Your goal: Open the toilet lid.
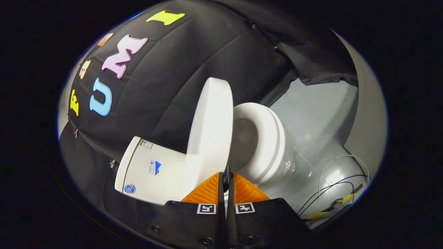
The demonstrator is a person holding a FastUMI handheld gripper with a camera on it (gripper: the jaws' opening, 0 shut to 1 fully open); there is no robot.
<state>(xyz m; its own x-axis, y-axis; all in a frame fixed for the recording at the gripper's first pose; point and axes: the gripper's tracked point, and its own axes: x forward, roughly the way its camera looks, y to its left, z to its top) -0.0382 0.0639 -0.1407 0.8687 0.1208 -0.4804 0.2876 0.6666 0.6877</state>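
Floor (322, 114) of pale grey sheet lies beyond the toilet (221, 145), toward 2 o'clock. Toilet body is white and appears tilted in the fisheye view, with the tank (152, 169) at 10 o'clock from the gripper (226, 178). Toilet lid (211, 128) stands raised, directly ahead of the jaws at 12 o'clock. Seat ring (268, 138) lies uncovered at 1 o'clock. Jaws are closed together, with nothing visibly clamped. Thin cables (337, 193) lie on the floor at 3 o'clock.
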